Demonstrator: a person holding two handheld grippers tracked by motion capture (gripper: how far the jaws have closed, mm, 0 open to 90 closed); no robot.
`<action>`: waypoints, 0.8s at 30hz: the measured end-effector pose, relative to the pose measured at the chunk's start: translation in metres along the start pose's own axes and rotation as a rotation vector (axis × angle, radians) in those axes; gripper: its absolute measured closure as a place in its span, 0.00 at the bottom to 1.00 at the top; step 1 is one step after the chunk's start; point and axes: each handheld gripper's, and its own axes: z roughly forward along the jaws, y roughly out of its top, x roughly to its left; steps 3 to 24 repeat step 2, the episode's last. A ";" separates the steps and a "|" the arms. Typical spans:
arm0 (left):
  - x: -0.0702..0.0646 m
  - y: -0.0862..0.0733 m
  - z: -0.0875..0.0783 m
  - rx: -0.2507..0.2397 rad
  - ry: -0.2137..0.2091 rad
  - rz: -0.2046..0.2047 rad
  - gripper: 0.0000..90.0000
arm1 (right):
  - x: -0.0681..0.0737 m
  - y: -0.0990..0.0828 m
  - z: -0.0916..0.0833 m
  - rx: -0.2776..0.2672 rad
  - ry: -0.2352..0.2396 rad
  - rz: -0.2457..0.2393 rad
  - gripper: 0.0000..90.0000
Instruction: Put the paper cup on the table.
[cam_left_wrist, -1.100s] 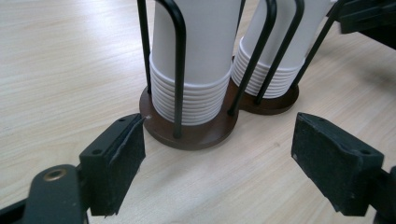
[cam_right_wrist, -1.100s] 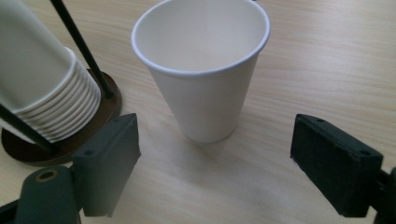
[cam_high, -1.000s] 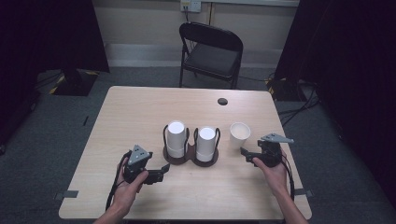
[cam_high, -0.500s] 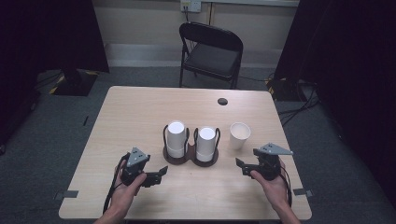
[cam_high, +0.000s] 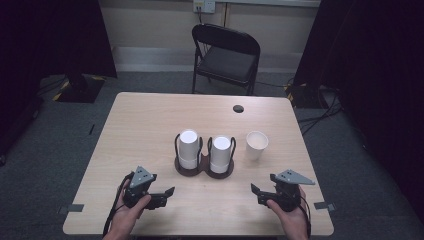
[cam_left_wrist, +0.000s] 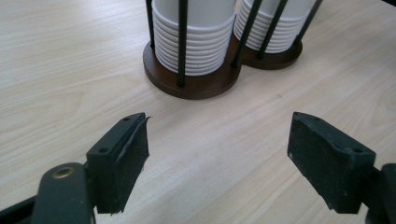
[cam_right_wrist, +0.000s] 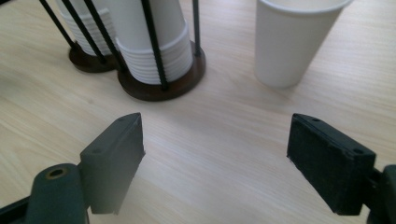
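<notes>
1. The left gripper (cam_high: 167, 192) sits low over the table (cam_high: 150, 125) near its front edge, jaws spread with nothing between them.
2. The right gripper (cam_high: 256, 191), also near the front edge, has just been closing its jaws a little; they stand wide apart with only bare table between.
3. The cup (cam_high: 256, 145) stands upright just right of the cup rack (cam_high: 204, 167), well apart from both grippers.

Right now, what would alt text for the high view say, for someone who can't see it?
A person's hands hold the left gripper and right gripper, both open and empty, over the near edge of a wooden table. Mid-table, a two-well cup holder carries two stacks of white paper cups, with a single paper cup upright to its right. A black folding chair stands beyond.
</notes>
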 end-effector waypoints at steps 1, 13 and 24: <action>0.000 -0.001 0.000 0.000 0.007 0.003 0.22 | -0.001 -0.002 0.000 -0.001 -0.007 0.012 0.21; 0.000 -0.002 0.001 0.004 -0.001 -0.009 0.22 | -0.003 -0.003 0.000 0.003 0.000 0.037 0.21; 0.000 -0.002 0.001 0.004 -0.001 -0.009 0.22 | -0.003 -0.003 0.000 0.003 0.000 0.037 0.21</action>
